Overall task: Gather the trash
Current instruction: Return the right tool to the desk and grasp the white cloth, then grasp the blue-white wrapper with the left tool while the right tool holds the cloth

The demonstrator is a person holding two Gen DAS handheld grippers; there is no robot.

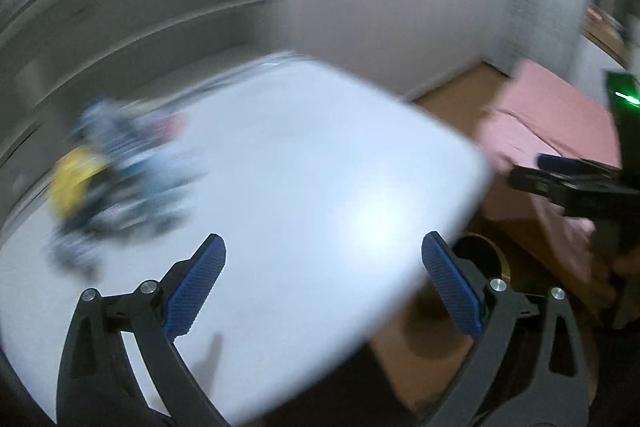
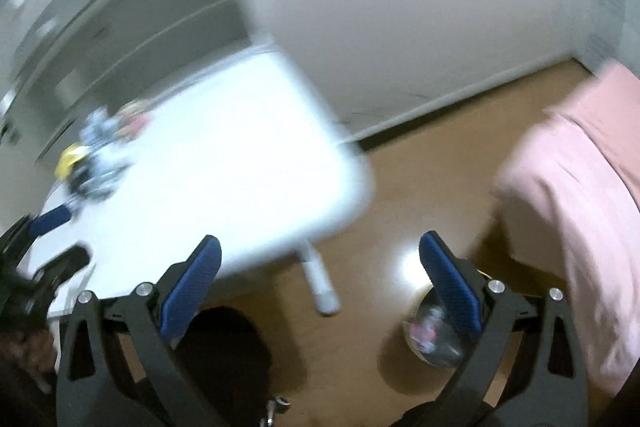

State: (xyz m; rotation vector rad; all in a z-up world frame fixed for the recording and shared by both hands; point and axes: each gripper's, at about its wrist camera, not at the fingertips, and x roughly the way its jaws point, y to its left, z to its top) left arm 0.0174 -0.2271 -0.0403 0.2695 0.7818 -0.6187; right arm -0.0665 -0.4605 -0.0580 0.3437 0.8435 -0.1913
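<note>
Both views are blurred by motion. A pile of trash [image 1: 116,179], yellow, blue and dark wrappers, lies at the far left of a white table [image 1: 320,167]; it also shows in the right wrist view [image 2: 96,163]. My left gripper [image 1: 324,267] is open and empty above the table's near edge. My right gripper [image 2: 320,267] is open and empty above the brown floor, right of the table [image 2: 240,155]. A round bin [image 2: 432,331] holding some trash stands on the floor by my right finger. The right gripper shows in the left wrist view [image 1: 560,175].
A pink cloth-covered piece of furniture [image 2: 580,195] stands at the right. A white wall [image 2: 400,7] is behind. A table leg [image 2: 320,279] reaches the floor. Grey shelves or cabinets [image 1: 120,7] stand behind the table.
</note>
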